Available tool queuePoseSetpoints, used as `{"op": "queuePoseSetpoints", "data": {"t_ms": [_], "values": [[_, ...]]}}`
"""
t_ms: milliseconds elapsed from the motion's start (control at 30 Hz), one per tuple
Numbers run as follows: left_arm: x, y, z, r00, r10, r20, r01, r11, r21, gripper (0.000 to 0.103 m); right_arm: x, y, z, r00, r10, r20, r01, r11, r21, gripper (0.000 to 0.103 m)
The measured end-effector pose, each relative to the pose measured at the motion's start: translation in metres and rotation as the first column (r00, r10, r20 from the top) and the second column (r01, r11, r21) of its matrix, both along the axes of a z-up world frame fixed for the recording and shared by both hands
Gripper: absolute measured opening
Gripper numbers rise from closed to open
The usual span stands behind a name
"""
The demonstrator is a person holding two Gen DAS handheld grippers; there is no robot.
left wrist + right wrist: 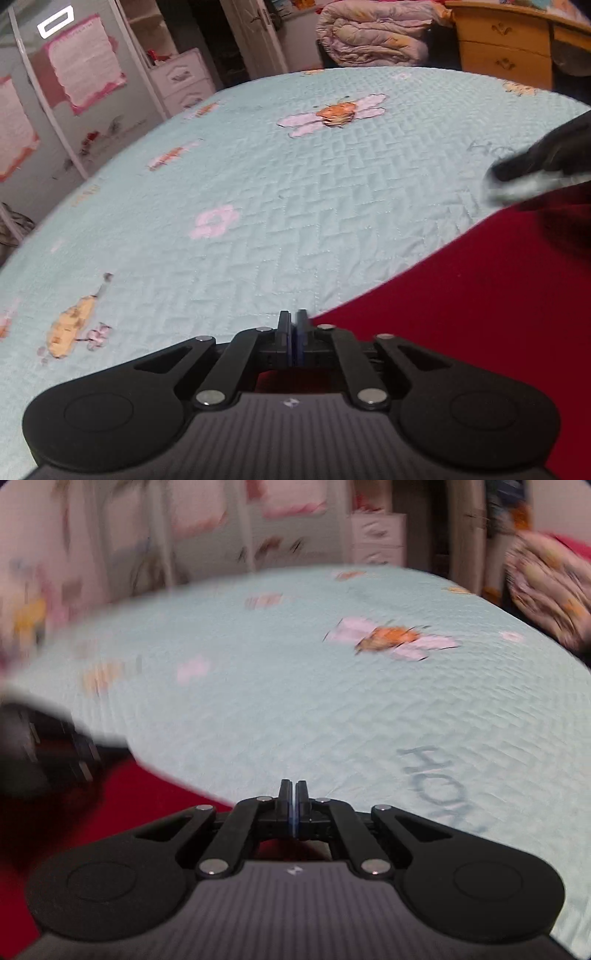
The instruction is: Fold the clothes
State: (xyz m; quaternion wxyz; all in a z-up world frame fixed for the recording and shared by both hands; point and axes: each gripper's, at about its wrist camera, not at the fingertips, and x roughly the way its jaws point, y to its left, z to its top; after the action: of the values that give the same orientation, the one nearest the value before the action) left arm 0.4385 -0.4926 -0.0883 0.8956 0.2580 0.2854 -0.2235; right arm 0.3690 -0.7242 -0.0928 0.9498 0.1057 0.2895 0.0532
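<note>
A dark red garment (461, 325) lies on the pale blue quilted bed cover (258, 206), at the lower right in the left wrist view and the lower left in the right wrist view (122, 805). My left gripper (292, 319) has its jaws closed together at the garment's edge; red cloth shows beneath them. My right gripper (293, 788) also has its jaws closed, over the garment's edge. Whether either one pinches cloth is hidden. The right gripper shows blurred at the right in the left wrist view (543, 162); the left gripper shows at the left in the right wrist view (48, 749).
The bed cover (332, 701) has bee and flower prints and grey lettering (439, 775). Beyond the bed stand a rolled quilt (373, 33), a wooden dresser (506, 40), white drawers (181, 81) and wardrobe doors (74, 74). The right wrist view is motion-blurred.
</note>
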Motion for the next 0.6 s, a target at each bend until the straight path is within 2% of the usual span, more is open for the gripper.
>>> {"op": "queuePoseSetpoints", "data": {"t_ms": [33,67,100,133,200,267,300,333,400,467,533,600], "values": [[-0.001,0.0,0.004,0.999,0.025,0.022,-0.025,1.0,0.005,0.016,-0.012,-0.015,0.006,0.999,-0.034,0.026,0.033,0.998,0.058,0.002],[-0.002,0.006,0.011,0.997,0.064,0.044,-0.063,0.998,-0.028,0.017,-0.025,-0.03,0.012,0.996,-0.069,0.047,0.064,0.991,0.114,0.004],[-0.002,0.012,0.019,0.992,0.106,0.064,-0.102,0.993,-0.067,0.027,-0.039,-0.043,0.017,0.993,-0.1,0.063,0.091,0.987,0.136,0.004],[-0.005,0.021,0.027,0.986,0.147,0.076,-0.137,0.983,-0.12,0.04,-0.053,-0.055,0.021,0.989,-0.129,0.076,0.117,0.982,0.146,0.004],[-0.011,0.039,0.042,0.974,0.211,0.078,-0.19,0.956,-0.222,0.049,-0.079,-0.072,0.025,0.977,-0.196,0.082,0.185,0.976,0.117,0.015],[-0.016,0.049,0.045,0.987,0.158,0.012,-0.15,0.955,-0.256,0.057,-0.098,-0.085,0.019,0.971,-0.236,0.04,0.231,0.967,0.104,0.026],[-0.016,0.051,0.043,0.993,0.112,-0.02,-0.114,0.967,-0.229,0.06,-0.106,-0.092,0.013,0.969,-0.245,0.018,0.241,0.964,0.116,0.028],[-0.016,0.051,0.037,0.995,0.092,-0.032,-0.096,0.979,-0.18,0.06,-0.112,-0.098,0.006,0.97,-0.245,-0.005,0.243,0.959,0.144,0.033],[-0.012,0.052,0.024,0.996,0.07,-0.056,-0.074,0.994,-0.082,0.062,-0.117,-0.107,-0.01,0.968,-0.245,-0.051,0.25,0.947,0.203,0.037],[-0.006,0.059,0.014,0.992,0.123,-0.029,-0.124,0.992,-0.034,0.062,-0.117,-0.111,-0.021,0.966,-0.251,-0.07,0.26,0.928,0.267,0.037],[0.004,0.07,0.011,0.986,0.148,-0.077,-0.154,0.985,-0.079,0.066,-0.116,-0.114,-0.031,0.966,-0.246,-0.077,0.257,0.907,0.334,0.04],[0.017,0.076,0.004,0.972,0.098,-0.214,-0.133,0.978,-0.158,0.068,-0.114,-0.115,-0.037,0.972,-0.223,-0.069,0.232,0.884,0.407,0.046]]}}
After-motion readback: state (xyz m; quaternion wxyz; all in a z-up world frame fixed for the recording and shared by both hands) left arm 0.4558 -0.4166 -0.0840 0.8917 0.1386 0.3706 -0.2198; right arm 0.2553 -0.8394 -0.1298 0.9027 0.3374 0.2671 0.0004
